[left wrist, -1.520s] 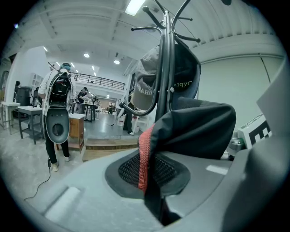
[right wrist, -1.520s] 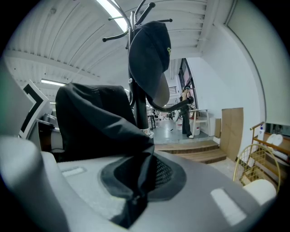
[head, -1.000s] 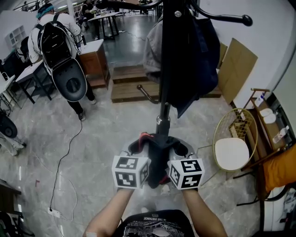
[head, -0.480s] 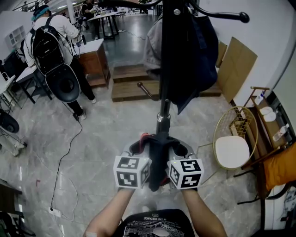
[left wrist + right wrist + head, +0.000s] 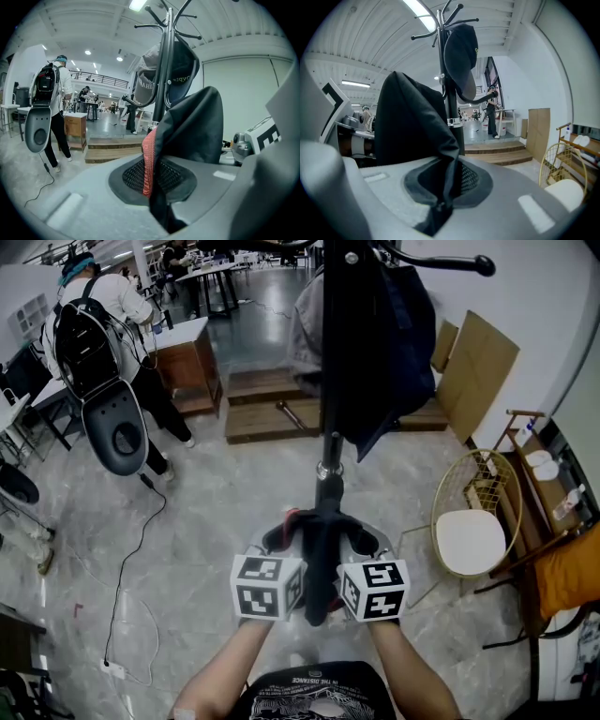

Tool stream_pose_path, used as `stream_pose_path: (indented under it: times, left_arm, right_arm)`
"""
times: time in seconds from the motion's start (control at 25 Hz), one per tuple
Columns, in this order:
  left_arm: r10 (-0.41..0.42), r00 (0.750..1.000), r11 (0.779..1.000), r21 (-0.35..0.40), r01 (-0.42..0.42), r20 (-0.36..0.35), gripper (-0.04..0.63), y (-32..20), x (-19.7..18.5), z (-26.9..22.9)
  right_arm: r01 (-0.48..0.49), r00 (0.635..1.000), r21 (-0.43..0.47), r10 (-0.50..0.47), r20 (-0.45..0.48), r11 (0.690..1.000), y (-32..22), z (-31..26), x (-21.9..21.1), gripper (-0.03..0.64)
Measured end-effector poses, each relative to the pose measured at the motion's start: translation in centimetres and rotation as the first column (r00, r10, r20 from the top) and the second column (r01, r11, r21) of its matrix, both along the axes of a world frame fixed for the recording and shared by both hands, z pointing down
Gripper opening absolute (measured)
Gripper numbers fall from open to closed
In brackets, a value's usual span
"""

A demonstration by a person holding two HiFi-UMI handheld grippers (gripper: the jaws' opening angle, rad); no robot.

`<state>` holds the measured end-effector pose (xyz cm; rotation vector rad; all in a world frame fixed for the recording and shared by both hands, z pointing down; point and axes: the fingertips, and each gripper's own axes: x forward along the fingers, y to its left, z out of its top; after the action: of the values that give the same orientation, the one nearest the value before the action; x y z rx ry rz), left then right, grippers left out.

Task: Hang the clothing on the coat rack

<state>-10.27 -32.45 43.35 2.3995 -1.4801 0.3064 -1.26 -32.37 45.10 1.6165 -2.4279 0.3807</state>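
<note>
Head view down onto pale marble floor, coat rack ahead, draped with dark clothes. Behind rack, wooden steps; right of it, wire chair. Just before rack's base, black garment, clamped in jaws of left gripper and right gripper. Left of rack, person with backpack, farther off than a second ago; grippers unmoved.
</note>
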Motion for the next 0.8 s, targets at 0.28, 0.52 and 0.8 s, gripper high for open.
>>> stream_pose_path:
  times: [0.28,0.52,0.8]
  left_arm:
    - [0.007,1.0,1.0,-0.004,-0.007,0.001,0.025,0.6,0.2,0.3]
    - [0.013,1.0,1.0,-0.008,-0.013,0.015,0.026,1.0,0.5,0.9]
    - [0.02,1.0,1.0,-0.006,-0.02,0.01,0.026,1.6,1.5,1.0]
  right_arm:
    - [0.009,0.999,0.004,-0.009,-0.033,1.0,0.6,0.3,-0.1,0.026]
    - [0.019,0.999,-0.009,-0.02,-0.038,1.0,0.9,0.6,-0.2,0.026]
    - [0.038,0.998,-0.012,-0.038,-0.045,0.999,1.7,0.9,0.0,0.026]
